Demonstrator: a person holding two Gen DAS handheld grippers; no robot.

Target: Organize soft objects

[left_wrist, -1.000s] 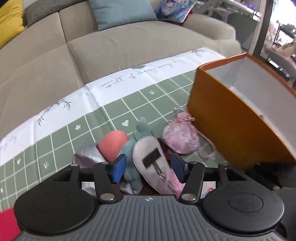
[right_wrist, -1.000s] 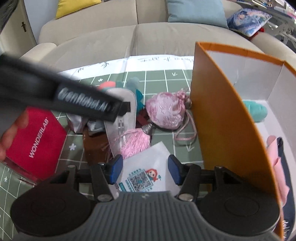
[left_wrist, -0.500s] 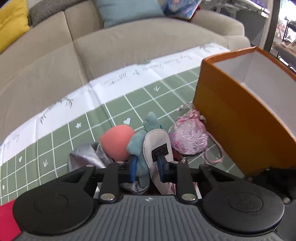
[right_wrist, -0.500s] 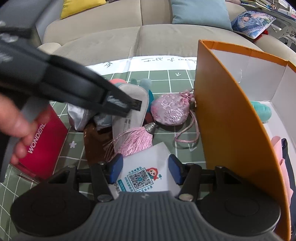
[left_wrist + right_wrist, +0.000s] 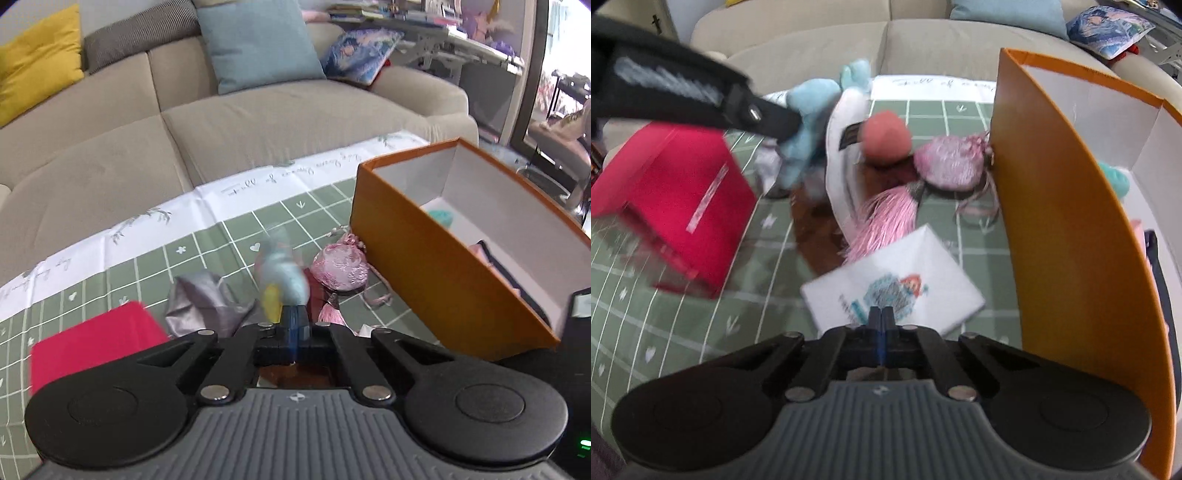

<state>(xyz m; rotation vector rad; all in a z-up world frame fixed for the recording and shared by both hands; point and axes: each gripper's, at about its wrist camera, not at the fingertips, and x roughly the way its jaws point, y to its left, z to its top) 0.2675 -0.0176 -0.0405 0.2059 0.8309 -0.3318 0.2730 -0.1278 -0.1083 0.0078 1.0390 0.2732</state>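
A motion-blurred blue plush toy (image 5: 282, 275) is held clamped in the left gripper (image 5: 294, 322) left of the orange box (image 5: 443, 273), whose contents are mostly hidden, while nothing is held between the closed fingers of the right gripper (image 5: 881, 318).

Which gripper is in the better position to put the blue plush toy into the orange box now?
Left. The left gripper is shut on the blue plush toy, lifted above the table. The right gripper is shut on nothing, beside the orange box.
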